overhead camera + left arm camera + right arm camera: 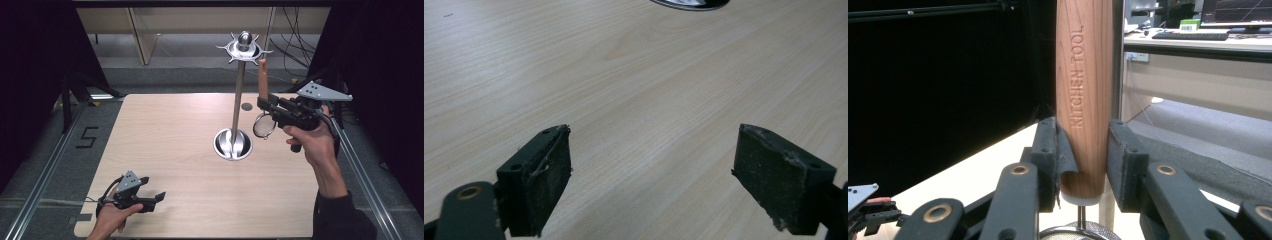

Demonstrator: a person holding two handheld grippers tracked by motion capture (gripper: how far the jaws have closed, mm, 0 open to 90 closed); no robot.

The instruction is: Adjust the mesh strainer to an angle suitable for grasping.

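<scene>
My right gripper [264, 103] is shut on the wooden handle [1083, 95] of a small kitchen strainer, held upright above the table's right side. The handle [262, 77] points up and the round mesh head [263, 125] hangs below the jaws. Both pads press the handle, which reads "KITCHEN TOOL". Just to its left stands a metal utensil stand [239, 82] with a round base [233, 144] and a hooked crown [243, 47] on top. My left gripper [161, 196] rests low at the table's front left, open, with bare wood between its pads [544, 180].
The light wooden table [175, 150] has a small grey disc [246, 106] behind the stand. The stand's base edge [689, 4] sits far ahead of the left gripper. Dark curtains flank both sides, and cables lie on the floor at the back right.
</scene>
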